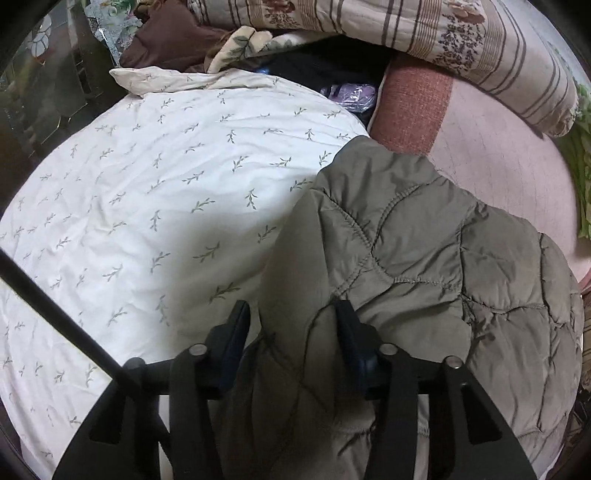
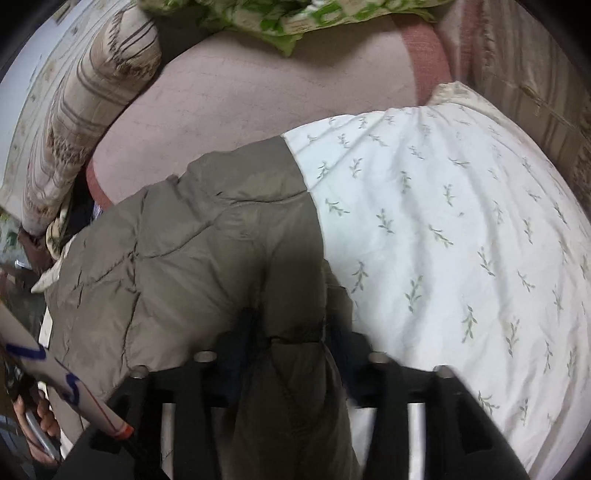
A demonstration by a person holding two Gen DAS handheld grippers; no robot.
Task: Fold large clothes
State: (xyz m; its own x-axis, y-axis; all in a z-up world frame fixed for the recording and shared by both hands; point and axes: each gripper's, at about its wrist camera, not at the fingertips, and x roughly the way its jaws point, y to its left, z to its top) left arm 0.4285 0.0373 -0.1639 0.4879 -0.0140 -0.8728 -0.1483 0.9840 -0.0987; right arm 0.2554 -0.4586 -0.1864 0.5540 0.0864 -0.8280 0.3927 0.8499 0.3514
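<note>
An olive-green quilted jacket lies bunched on a white duvet with a green sprig print. My left gripper is shut on a thick fold of the jacket's edge, which fills the gap between the two black fingers and hangs toward the camera. In the right wrist view the jacket spreads to the left over the duvet. My right gripper is shut on another fold of the jacket, which runs between its fingers and hides their tips.
A pink mattress pad lies beyond the jacket. A striped floral pillow and dark clothes crowd the far edge. A green patterned cloth lies at the back. A dark rod crosses at the left.
</note>
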